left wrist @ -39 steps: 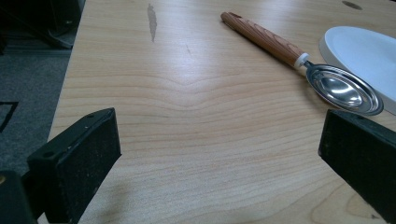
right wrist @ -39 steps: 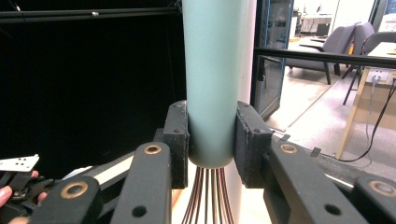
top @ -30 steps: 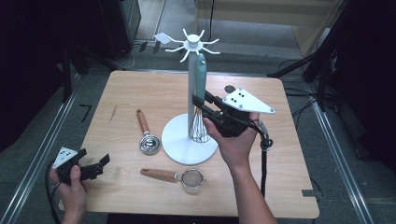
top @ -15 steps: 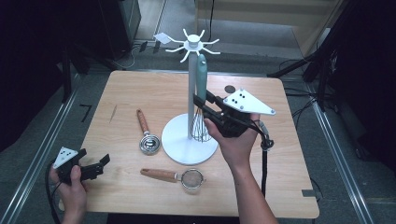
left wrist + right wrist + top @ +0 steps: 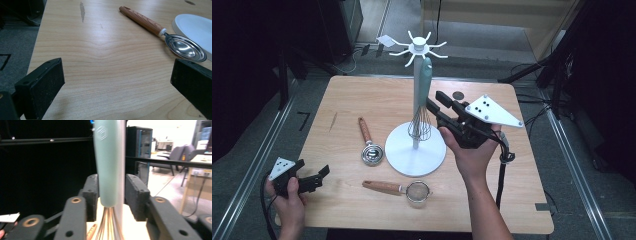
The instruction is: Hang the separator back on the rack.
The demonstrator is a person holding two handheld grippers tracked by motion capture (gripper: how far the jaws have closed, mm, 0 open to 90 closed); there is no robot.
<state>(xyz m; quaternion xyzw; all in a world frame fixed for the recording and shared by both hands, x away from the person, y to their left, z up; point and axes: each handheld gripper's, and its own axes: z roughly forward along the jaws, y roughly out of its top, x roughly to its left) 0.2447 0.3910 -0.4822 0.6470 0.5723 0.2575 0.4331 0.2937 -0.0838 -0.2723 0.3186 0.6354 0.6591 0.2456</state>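
- Up at the middle of the wooden tabletop [image 5: 362,100] stands a white rack [image 5: 416,150] with a round base, a thin post and a crown of hooks at the top.
- From one of those hooks hangs a whisk [image 5: 423,95], its pale green handle upward and its wire loops just above the base.
- Reaching in from the right, the right gripper [image 5: 438,111] has its fingers either side of the whisk, near where the handle meets the wires.
- Seen from the right gripper view, the right gripper [image 5: 111,195] has its two black pads set narrowly, with the green handle of the whisk [image 5: 108,162] between them; a thin gap shows on each side, so they are close to it but not pressed onto it.
- A grey three-cornered plate [image 5: 493,111] sits on top of that gripper, and a black cable trails from it toward the table's near edge.
- Down at the near-left corner, the left gripper [image 5: 319,175] is held low over the wood, its fingers spread wide around nothing.
- Its own view shows the left gripper [image 5: 117,82] above bare wood, with a measuring spoon [image 5: 160,32] ahead to the right, the wooden handle pointing away and the steel bowl just beside the rack's base.
- Nearer the front edge lies a small strainer [image 5: 399,189] with a wooden handle, apart from the spoon and just in front of the base.
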